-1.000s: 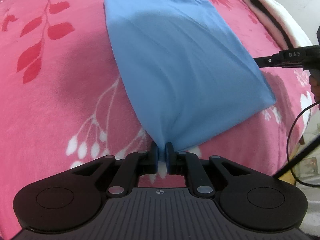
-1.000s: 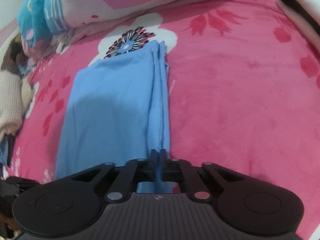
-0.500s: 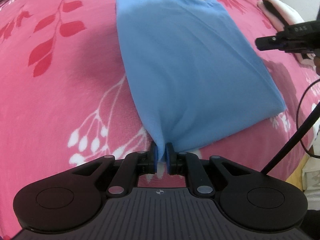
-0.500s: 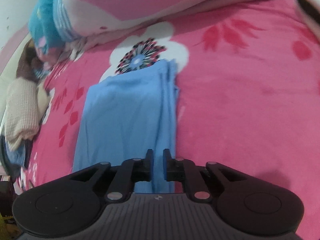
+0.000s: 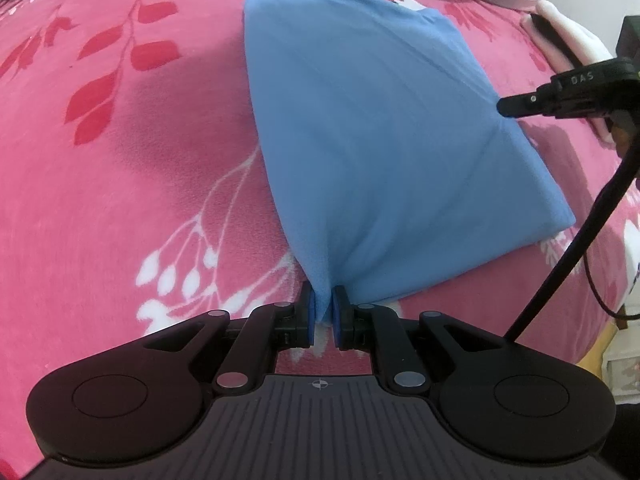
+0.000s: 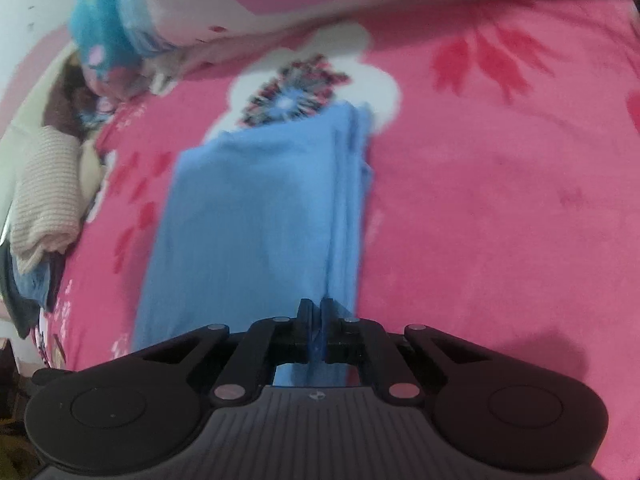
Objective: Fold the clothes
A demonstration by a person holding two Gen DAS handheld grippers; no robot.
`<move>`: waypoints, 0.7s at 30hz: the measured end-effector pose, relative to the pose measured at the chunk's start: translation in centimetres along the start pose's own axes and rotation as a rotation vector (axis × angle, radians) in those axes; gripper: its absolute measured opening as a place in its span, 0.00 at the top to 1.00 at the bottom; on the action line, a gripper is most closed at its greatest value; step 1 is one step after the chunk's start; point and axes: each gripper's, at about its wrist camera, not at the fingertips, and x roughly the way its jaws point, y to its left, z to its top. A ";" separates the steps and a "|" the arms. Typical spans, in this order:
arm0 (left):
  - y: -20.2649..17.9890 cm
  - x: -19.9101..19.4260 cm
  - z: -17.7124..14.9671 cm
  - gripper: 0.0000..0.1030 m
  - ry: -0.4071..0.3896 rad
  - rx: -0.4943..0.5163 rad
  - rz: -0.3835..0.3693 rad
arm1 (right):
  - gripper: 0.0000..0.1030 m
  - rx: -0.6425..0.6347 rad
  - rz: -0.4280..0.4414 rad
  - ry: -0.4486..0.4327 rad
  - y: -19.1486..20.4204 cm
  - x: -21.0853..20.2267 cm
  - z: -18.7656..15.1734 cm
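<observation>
I have the blue garment (image 5: 368,152) lying in a long folded panel on the pink flowered blanket (image 5: 120,184) of the bed, running from the white flower print at the top centre of the frame down to my left tool (image 5: 324,314). That tool is clenched on the near corner, a pinch of blue cloth gathered between its blue pads. In the right wrist view my right tool (image 6: 316,322) sits at bottom centre, clamped tight on the stacked right edge of the same garment (image 6: 256,216) (that view is blurred, so I read the layers only roughly).

I judge the cloth thin, light and limp, a smooth knit that drapes and creases from each pinch. It should slide easily over the fleecy blanket, and the loose layers could slip apart, so corners and edges where all layers meet are the places to hold. At the left of that frame a cream knit (image 6: 44,200) sits folded.
</observation>
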 end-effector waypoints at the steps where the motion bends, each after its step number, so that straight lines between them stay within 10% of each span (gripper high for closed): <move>1: 0.0 0.0 0.0 0.90 0.000 -0.001 0.000 | 0.98 -0.014 -0.005 0.001 0.1 0.0 0.0; 21: -0.3 0.0 -0.3 0.90 -0.032 -0.035 0.003 | 0.76 -0.133 -0.068 -0.080 0.9 1.7 8.4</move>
